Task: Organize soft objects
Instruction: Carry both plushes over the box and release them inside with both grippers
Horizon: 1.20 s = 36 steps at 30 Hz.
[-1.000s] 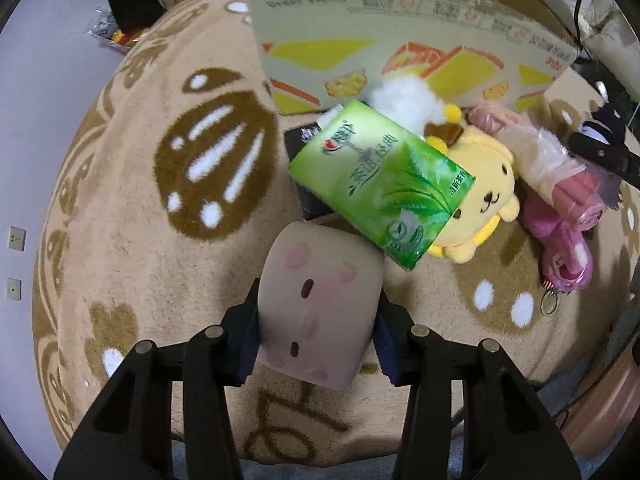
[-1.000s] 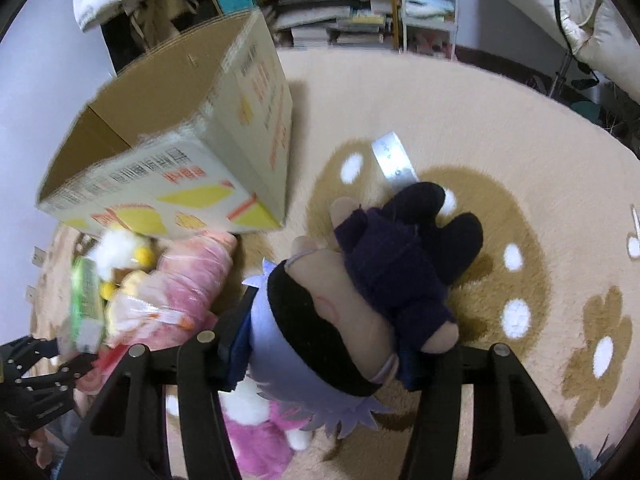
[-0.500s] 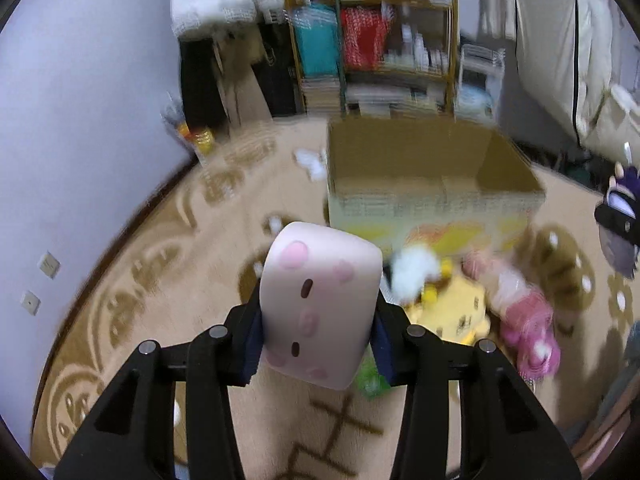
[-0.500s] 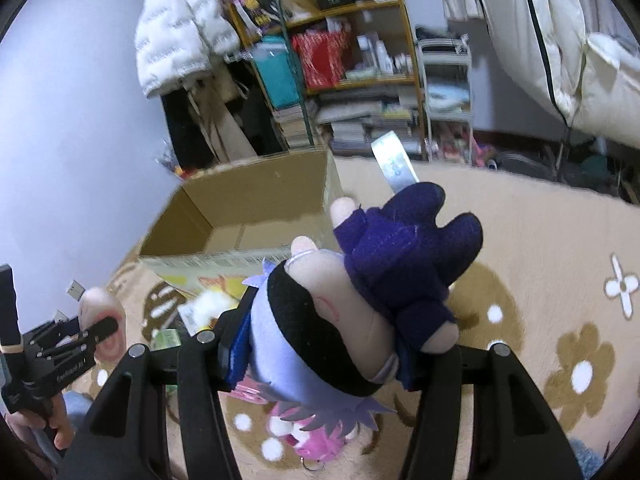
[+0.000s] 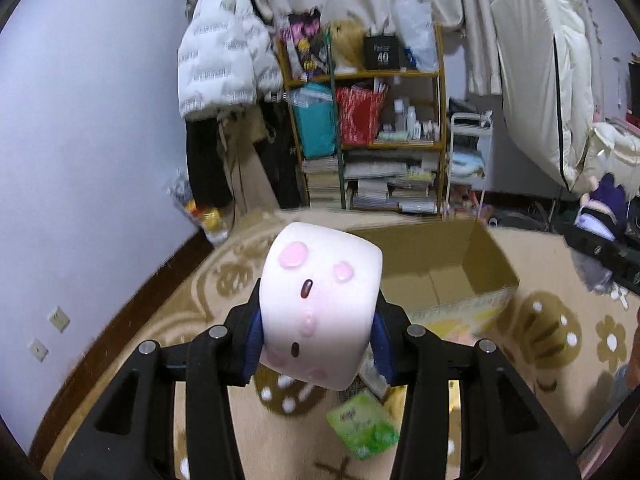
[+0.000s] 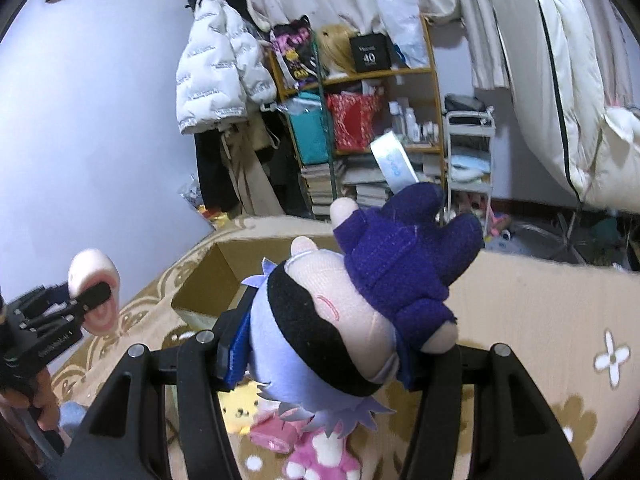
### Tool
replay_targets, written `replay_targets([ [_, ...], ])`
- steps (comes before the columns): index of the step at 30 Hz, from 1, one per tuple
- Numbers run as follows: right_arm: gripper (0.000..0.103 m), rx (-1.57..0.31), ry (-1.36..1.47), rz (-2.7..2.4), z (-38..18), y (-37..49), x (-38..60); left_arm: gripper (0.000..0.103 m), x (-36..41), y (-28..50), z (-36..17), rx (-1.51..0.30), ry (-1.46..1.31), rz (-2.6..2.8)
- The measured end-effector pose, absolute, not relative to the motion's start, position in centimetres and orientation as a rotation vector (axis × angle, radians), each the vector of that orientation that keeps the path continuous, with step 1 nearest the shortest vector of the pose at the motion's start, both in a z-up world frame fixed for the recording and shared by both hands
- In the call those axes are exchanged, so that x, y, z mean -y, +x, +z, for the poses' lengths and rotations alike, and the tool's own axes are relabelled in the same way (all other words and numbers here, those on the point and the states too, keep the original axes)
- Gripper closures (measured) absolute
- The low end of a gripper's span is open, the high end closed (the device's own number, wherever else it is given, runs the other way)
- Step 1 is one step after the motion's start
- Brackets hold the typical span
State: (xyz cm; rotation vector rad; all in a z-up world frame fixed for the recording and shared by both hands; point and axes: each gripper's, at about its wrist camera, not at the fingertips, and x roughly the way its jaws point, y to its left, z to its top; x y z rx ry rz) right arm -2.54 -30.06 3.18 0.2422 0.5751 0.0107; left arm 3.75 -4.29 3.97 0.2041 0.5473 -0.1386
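1. Left gripper (image 5: pixel 318 330) is clamped on the marshmallow plush (image 5: pixel 319 305): blue pads press its two sides, face up toward the camera. It is held in the air, near side of the cardboard box (image 5: pixel 448 268), above the rug (image 5: pixel 176 308). Judgement: it is raised to clear the box wall for a drop-in.
2. Right gripper (image 6: pixel 316 344) is pinching the doll plush (image 6: pixel 352 300) across the head, body pointing away. The box shows behind it (image 6: pixel 224 276). It is also up in the air, so likely headed to the same box.
3. Box is open-topped, and the part of the inside that shows looks bare. It sits on the rug, with the shelf unit (image 5: pixel 364 136) beyond it at the far wall.
4. Still on the rug, near side of the box: green tissue pack (image 5: pixel 362 430), yellow dog plush (image 6: pixel 240 410), pink plush (image 6: pixel 320 456). Not yet sorted.
5. Materials:
   - Marshmallow: a smooth, matte, rounded block with pink blotches and dark bean-shaped marks. It bulges slightly at the pads, so it is squashy.
   - Doll: fleecy fabric, a lilac head with a black band, dark purple clothes, felt hair spikes hanging down, and a white label (image 6: pixel 394 166) sticking up.
   - Box: plain corrugated card with a printed outer face.
   - Tissue pack: glossy film.
   - Rug: short beige pile with brown paw and flower motifs.
6. Risk: soft bodies may spring as the jaws release, so let go low over the opening.
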Motion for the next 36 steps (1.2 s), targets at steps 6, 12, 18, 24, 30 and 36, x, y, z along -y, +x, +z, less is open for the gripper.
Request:
replay_targets([
  [6,0.043,-0.553,0.227,0.018,4.1,0.2,30.2,0.059,5.9,5.8,6.5,-0.484,0.185,-0.151],
  [12,0.042,-0.554,0.192,0.035,4.3,2.9,29.8,0.059,6.8,8.1,6.3,-0.49,0.197,-0.15],
  [18,0.042,-0.57,0.149,0.066,3.5,5.1,29.0,0.059,6.9,10.1,4.1,-0.519,0.227,-0.143],
  [24,0.041,-0.609,0.127,0.078,1.3,7.3,29.0,0.059,6.9,12.5,1.6,-0.582,0.234,-0.148],
  [30,0.041,-0.652,0.139,0.11,-1.2,8.9,29.1,0.058,6.9,14.4,-0.2,-0.643,0.208,-0.171],
  [36,0.041,-0.663,0.169,0.166,-2.8,9.5,28.9,0.058,7.6,15.3,-2.0,-0.69,0.201,-0.205],
])
